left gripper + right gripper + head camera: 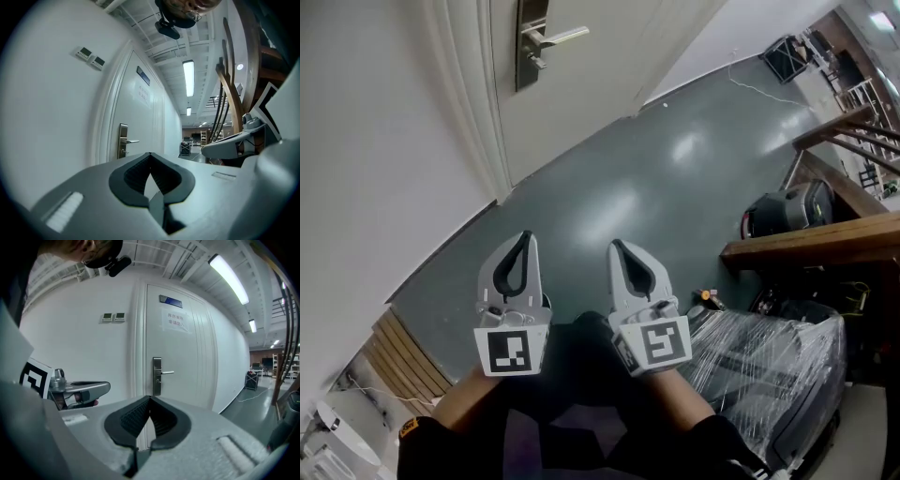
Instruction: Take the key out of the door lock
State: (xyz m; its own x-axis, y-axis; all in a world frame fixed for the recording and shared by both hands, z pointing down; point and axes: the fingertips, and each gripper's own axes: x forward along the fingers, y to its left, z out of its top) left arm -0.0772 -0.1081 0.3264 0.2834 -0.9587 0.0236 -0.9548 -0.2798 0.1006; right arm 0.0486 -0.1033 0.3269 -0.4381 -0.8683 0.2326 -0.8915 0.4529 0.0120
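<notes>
From here, the white panelled door (pixel 581 84) with its steel lock plate (pixel 531 42) stands well ahead of the grey left gripper (pixel 522 238) and grey right gripper (pixel 620 247), side by side, a plastic-wrapped bundle (pixel 769 352) near their right, a brown wooden beam (pixel 811 246) beyond it.

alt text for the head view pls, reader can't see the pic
The left gripper and right gripper are held side by side, both shut and empty, over a grey floor. Ahead of them, at the top of the picture, is a white door with a metal handle. A plastic-wrapped bundle sits at lower right.
</notes>
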